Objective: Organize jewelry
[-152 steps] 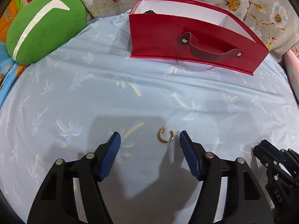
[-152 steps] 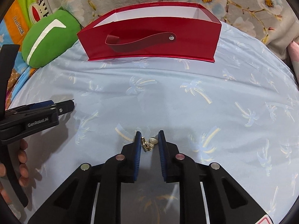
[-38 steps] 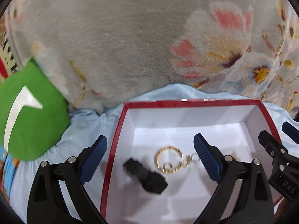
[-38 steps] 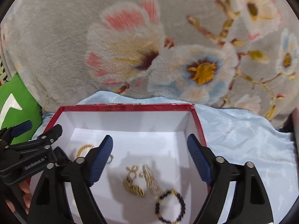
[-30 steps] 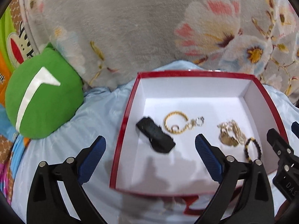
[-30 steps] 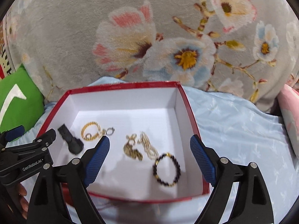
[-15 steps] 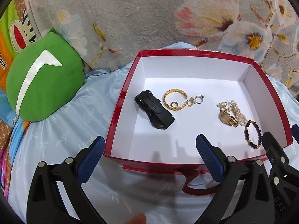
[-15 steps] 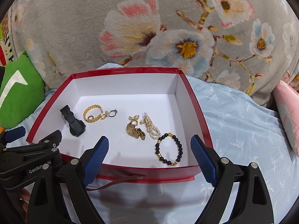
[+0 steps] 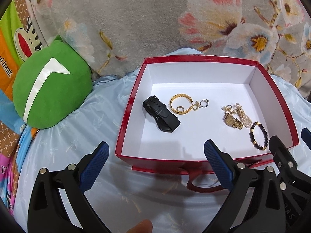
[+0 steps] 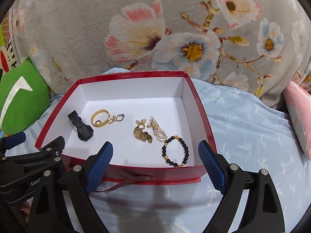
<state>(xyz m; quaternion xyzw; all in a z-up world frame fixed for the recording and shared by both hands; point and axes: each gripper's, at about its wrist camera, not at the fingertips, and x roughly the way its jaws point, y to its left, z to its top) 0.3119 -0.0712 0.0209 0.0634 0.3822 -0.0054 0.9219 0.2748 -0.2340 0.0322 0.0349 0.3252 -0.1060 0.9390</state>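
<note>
A red box (image 9: 128, 116) (image 10: 204, 120) with a white inside stands on the blue sheet. In it lie a black watch (image 9: 161, 116) (image 10: 80, 128), a gold chain bracelet (image 9: 179, 103) (image 10: 100, 118), a silver ring (image 9: 204, 103) (image 10: 120, 117), a gold watch (image 9: 232, 121) (image 10: 141, 134), a pearl piece (image 9: 244, 115) (image 10: 159, 131) and a black bead bracelet (image 9: 258, 136) (image 10: 175, 151). My left gripper (image 9: 155, 159) and right gripper (image 10: 153, 157) are both open and empty, above the box's near wall.
A green cushion (image 9: 50, 93) (image 10: 19, 97) lies left of the box. A grey floral blanket (image 9: 155, 23) (image 10: 155, 29) rises behind it. A pink pillow (image 10: 299, 112) is at the right. The box's strap handle (image 10: 124, 184) hangs over the front wall.
Both grippers, which had carried earrings from the sheet to the box and opened, have drawn back and up from the box. More of the box's front wall and handle shows now.
</note>
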